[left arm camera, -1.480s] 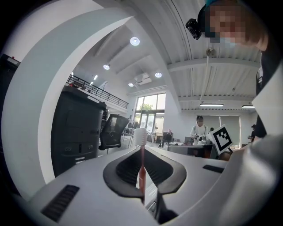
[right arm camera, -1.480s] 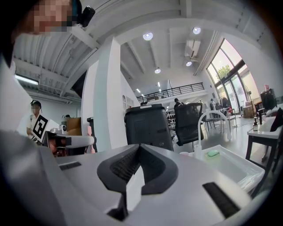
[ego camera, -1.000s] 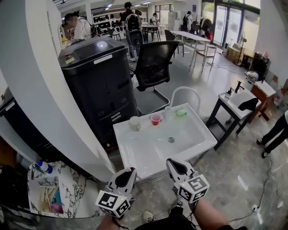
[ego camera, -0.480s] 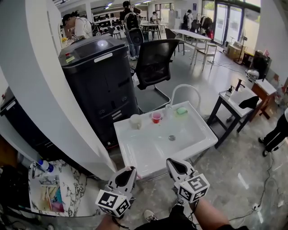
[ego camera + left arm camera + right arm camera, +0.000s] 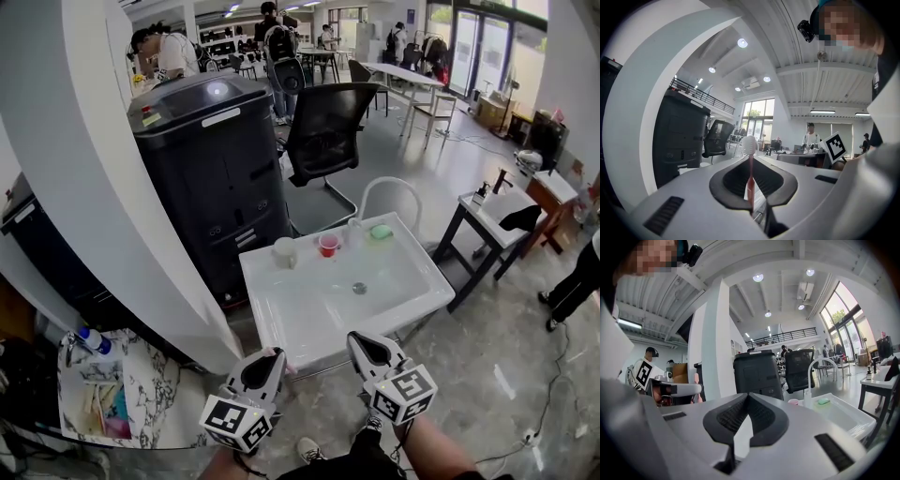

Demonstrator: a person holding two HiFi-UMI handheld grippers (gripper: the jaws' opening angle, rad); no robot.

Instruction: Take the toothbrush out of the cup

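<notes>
Both tongs are held low in front of the body, side by side and apart, pointing forward and about level. The left tongs [image 5: 266, 364] have their jaws pressed on the thin handle of a toothbrush [image 5: 749, 146], which stands upright between them. The right tongs [image 5: 364, 345] have their jaws fully together, with nothing between them. A forearm [image 5: 441, 455] shows behind the right tongs.

The head camera looks steeply down from just before the white sink [image 5: 314, 314]. Cameras on the left gripper [image 5: 269, 358] and right gripper [image 5: 359, 339] sit low, facing level. All three share the black cabinet [image 5: 211, 178].
</notes>
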